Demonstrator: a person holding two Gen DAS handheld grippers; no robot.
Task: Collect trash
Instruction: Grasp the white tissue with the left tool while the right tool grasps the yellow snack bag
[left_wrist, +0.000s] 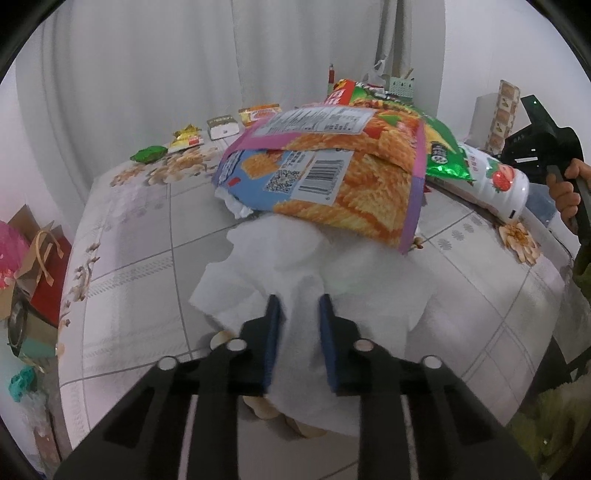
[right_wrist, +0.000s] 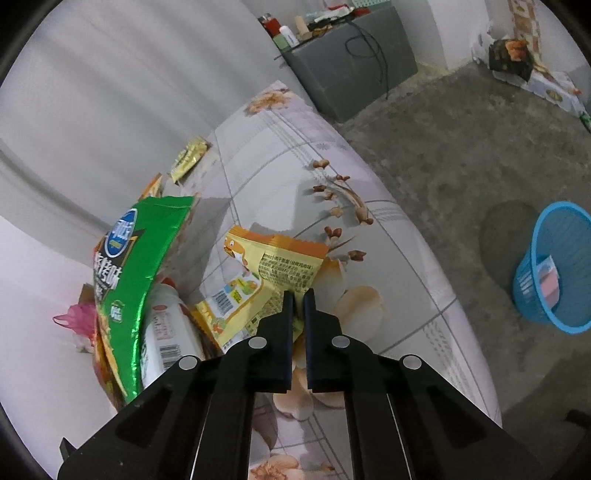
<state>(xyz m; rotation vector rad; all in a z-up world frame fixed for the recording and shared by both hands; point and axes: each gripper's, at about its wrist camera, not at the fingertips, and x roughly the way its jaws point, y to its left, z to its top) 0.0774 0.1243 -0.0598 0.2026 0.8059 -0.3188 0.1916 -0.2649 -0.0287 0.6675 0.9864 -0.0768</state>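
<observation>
Right gripper clenched on yellow wrapper; left gripper grasping tissue. Lift clear, carry to blue basket.

Left wrist view skims low across the table toward curtains; right wrist view looks steeply down; both share the green snack bag

A: Items on the table?

B: Crumpled white tissue at the near edge. The large orange snack bag lies partly on it, barcode up. A green bag sits behind, resting on a white strawberry bottle lying on its side.

A: Further back?

B: Small wrappers in a row at the far edge: a green wrapper, a yellow wrapper (contents unreadable). A yellow packet lies flat beside the bottle.
</observation>
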